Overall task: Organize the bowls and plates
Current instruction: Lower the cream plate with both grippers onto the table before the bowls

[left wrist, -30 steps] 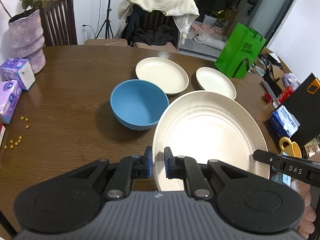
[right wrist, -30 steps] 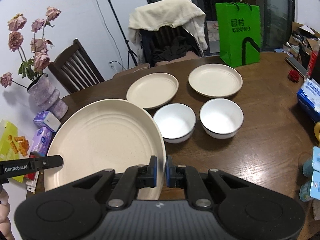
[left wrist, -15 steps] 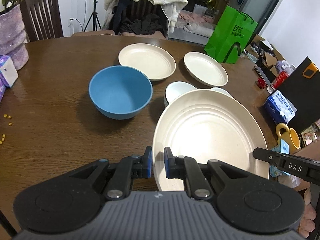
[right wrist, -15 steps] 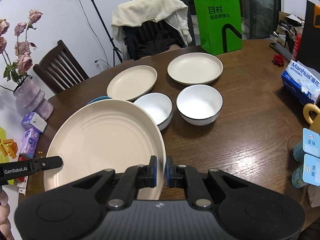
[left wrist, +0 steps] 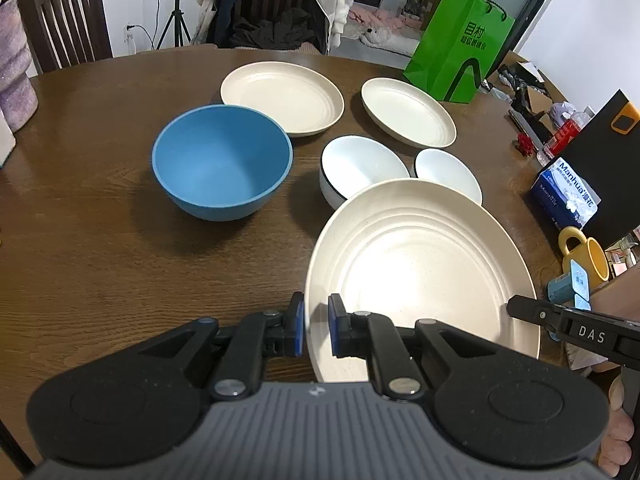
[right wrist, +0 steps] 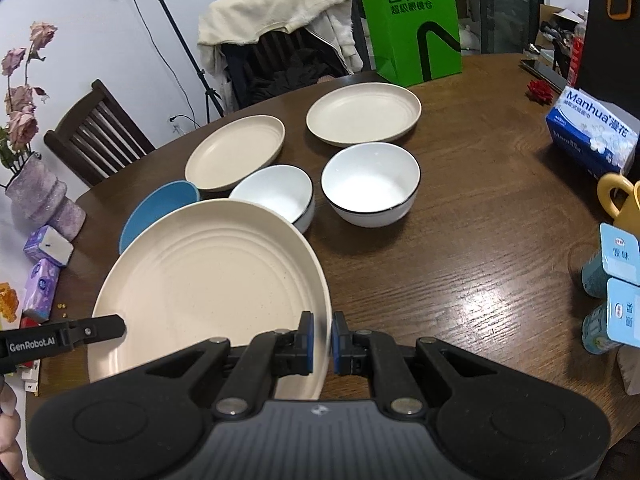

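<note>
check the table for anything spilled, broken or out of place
Mostly tidy. Small yellow bits lie scattered on the table by the purple tissue packs, like spilled crumbs. The blue bowl, white bowls and small plates sit upright, with no visible damage.

On my round wooden tabletop [left wrist: 100, 264]: a blue bowl [left wrist: 222, 160], two white bowls [right wrist: 370, 182] side by side, two cream plates [right wrist: 364, 114] behind them, a green paper bag [right wrist: 412, 20], a tissue box [right wrist: 592, 136], a yellow mug [left wrist: 586, 256], a purple vase [right wrist: 42, 200].
</note>
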Demonstrator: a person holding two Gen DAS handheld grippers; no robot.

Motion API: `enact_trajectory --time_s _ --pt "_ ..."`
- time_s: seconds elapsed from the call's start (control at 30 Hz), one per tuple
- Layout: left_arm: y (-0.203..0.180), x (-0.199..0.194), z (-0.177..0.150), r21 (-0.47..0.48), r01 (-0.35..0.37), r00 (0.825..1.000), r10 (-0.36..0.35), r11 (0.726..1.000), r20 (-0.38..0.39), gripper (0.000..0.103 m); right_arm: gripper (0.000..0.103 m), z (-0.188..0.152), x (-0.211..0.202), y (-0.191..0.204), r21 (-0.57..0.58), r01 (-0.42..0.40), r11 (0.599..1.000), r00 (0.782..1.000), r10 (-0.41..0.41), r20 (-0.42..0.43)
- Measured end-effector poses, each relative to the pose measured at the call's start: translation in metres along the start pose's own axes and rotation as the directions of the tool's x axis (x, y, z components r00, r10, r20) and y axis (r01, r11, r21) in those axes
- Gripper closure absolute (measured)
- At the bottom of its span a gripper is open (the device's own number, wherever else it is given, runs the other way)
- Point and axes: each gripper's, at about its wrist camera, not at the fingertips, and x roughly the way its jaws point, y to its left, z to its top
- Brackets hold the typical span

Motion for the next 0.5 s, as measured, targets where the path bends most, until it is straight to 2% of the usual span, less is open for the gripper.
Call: enact_trajectory --time_s 0.5 --pt "0.001 0.042 -0.013 0.020 0.001 0.998 0.000 1.000 -0.060 0.091 0.094 -0.018 0.037 -0.012 0.033 0.020 0.999 0.999 -0.019 -0.046"
